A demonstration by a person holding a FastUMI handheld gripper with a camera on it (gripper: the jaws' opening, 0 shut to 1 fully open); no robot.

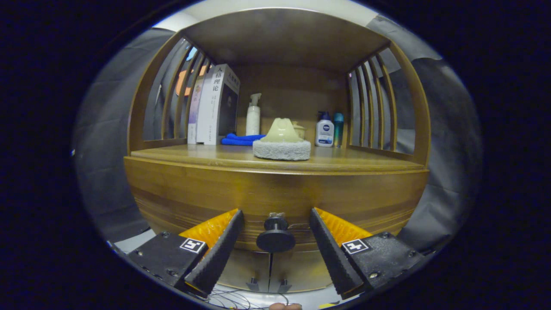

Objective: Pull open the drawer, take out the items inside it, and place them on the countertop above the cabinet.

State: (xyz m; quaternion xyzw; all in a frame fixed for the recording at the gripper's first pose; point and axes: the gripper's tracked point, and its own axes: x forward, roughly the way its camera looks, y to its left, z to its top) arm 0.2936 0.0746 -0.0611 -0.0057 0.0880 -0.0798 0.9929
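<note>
The drawer (275, 193) sits flush in the front of the cabinet (150, 202), with its round knob (276, 236) between the 2 fingers of the tool (276, 224). The tool is released: its fingers stand spread on either side of the knob, and neither touches it. What the drawer holds is hidden behind its closed front. Above the knob, on the table (353, 161) that tops the cabinet, a scrubbing pad with a pale handle (282, 144) stands near the front edge; behind it lie a blue cloth (241, 139), 2 books (217, 103), a spray bottle (253, 116) and a lotion bottle (324, 129). This fits 2 stages: a closed drawer with its items inside, or items already set up top and the drawer pushed back.
</note>
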